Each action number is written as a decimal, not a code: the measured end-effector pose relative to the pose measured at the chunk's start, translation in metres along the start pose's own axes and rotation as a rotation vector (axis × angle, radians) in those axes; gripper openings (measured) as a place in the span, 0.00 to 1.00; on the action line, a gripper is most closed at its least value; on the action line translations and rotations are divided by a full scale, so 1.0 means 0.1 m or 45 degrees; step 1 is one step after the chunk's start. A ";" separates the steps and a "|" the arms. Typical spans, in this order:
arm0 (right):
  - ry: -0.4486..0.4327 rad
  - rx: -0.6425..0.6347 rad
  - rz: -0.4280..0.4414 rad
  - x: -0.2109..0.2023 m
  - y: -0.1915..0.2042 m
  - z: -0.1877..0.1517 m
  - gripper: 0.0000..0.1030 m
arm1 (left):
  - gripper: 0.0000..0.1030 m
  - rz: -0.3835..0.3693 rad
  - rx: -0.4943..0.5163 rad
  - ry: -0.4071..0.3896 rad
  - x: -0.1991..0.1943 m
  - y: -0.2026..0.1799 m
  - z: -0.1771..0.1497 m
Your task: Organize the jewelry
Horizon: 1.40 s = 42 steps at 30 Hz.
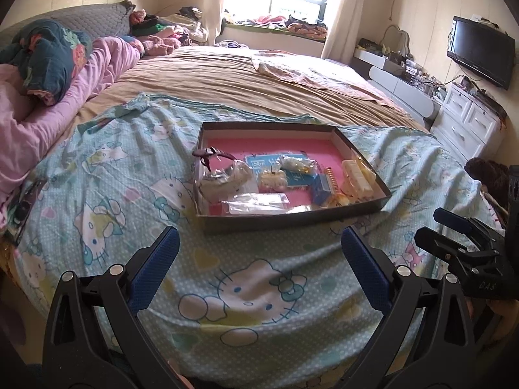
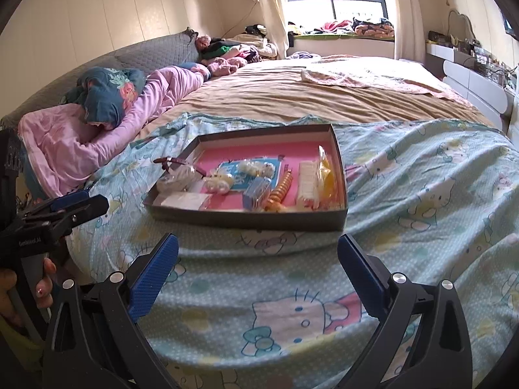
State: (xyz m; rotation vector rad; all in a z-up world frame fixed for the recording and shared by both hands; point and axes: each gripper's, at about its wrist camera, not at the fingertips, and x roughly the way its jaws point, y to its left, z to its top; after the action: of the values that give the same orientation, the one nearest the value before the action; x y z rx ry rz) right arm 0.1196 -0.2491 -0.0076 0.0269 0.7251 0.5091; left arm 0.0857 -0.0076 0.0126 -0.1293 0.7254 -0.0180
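Hovering wide open and empty, the left hand-held gripper (image 1: pixel 259 253) and right hand-held gripper (image 2: pixel 258 259) face the shallow grey cardboard tray with pink lining (image 1: pixel 292 215) just ahead on the bed; its bagged jewelry (image 1: pixel 223 175) looks gathered, sorting seemingly nearly done

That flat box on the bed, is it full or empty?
Partly full. The box has small clear packets and an orange spiral hair tie along its near side; bare pink lining shows behind.

Bare sheet (image 1: pixel 259 259) before crowded tray (image 1: pixel 292 215)
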 end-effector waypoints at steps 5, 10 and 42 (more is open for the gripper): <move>0.013 -0.004 -0.004 -0.01 0.03 -0.03 0.95 | 0.91 -0.003 -0.005 0.014 0.01 -0.02 -0.06; 0.019 -0.011 -0.006 -0.02 0.06 -0.06 0.95 | 0.91 -0.004 -0.010 0.018 0.02 -0.02 -0.09; 0.016 -0.018 -0.019 -0.04 0.04 -0.06 0.95 | 0.91 0.025 -0.008 0.010 -0.06 0.01 -0.07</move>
State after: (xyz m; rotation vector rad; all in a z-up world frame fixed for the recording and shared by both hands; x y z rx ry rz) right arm 0.1111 -0.2489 -0.0090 0.0052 0.7339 0.5003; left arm 0.0766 -0.0073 0.0117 -0.1282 0.7344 0.0027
